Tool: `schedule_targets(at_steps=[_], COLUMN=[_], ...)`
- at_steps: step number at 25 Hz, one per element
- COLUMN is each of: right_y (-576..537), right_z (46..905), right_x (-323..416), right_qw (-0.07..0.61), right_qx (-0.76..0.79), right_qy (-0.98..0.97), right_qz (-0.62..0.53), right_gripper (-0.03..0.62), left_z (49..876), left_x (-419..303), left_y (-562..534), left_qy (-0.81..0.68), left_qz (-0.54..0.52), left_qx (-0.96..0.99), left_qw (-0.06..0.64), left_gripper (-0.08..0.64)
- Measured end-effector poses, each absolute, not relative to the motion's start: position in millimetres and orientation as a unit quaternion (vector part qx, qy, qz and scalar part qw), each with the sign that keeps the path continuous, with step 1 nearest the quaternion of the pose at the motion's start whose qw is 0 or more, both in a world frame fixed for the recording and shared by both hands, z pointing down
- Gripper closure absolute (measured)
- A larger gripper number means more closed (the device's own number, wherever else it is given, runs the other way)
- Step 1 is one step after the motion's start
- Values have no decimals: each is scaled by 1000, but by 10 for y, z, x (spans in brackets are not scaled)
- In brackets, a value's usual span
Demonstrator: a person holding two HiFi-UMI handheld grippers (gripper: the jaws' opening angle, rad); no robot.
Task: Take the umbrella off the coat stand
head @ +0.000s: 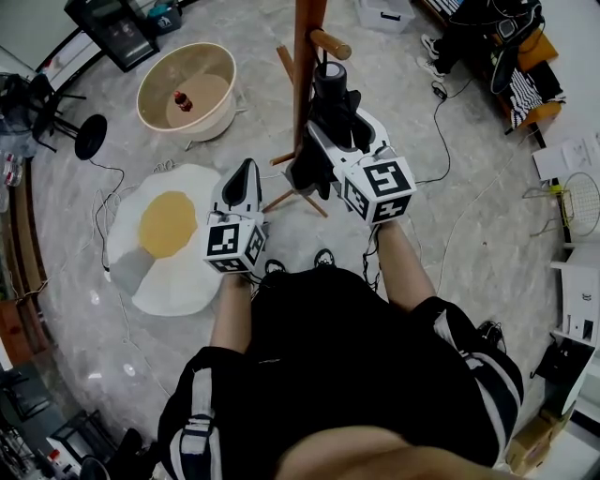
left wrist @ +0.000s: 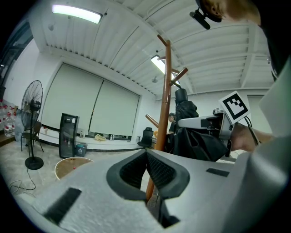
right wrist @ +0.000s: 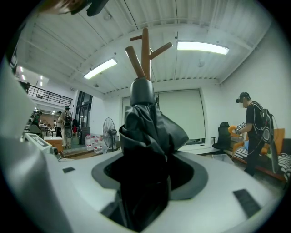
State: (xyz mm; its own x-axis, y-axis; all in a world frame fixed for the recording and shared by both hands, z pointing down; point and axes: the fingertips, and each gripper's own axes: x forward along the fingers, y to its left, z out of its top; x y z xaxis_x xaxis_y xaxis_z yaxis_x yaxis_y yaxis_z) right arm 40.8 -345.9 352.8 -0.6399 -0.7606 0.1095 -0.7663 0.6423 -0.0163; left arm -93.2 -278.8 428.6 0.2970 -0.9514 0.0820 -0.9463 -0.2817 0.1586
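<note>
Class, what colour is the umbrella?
The umbrella is black, clearest in the right gripper view.

1. Coat stand (head: 305,56): one, wooden, at 12 o'clock in the head view.
2. Umbrella (head: 330,94): one, black and folded, against the stand's pole.
3. Hand-held grippers: two, namely the left gripper (head: 246,167) and the right gripper (head: 337,133).
4. Round tub (head: 155,80): one, at 11 o'clock.
5. Red-capped bottle (head: 182,99): one, inside the tub.
6. Fried-egg rug (head: 178,272): one, at 9 o'clock.
7. Pedestal fan (left wrist: 32,123): one, at 9 o'clock in the left gripper view.
8. Ceiling light strips (left wrist: 76,13): two in that view.
9. Black cabinet (left wrist: 68,135): one.
10. Standing person (right wrist: 252,132): one, at 3 o'clock in the right gripper view. The figures at 9 o'clock are too small to count.
</note>
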Motion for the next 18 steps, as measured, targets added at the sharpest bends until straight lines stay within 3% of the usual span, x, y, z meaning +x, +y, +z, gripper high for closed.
schedule_targets(at_steps=[18], right_y=[-3297], right_z=[3349], right_x=[543], right_qw=[35], right_qx=[420], right_qy=[-907], right_qz=[15], right_gripper=[341], left_z=[4307], left_x=[-756], left_y=[-2753], left_qy=[-579], left_qz=[-14], left_qx=[810], left_qw=[92], left_gripper=[560])
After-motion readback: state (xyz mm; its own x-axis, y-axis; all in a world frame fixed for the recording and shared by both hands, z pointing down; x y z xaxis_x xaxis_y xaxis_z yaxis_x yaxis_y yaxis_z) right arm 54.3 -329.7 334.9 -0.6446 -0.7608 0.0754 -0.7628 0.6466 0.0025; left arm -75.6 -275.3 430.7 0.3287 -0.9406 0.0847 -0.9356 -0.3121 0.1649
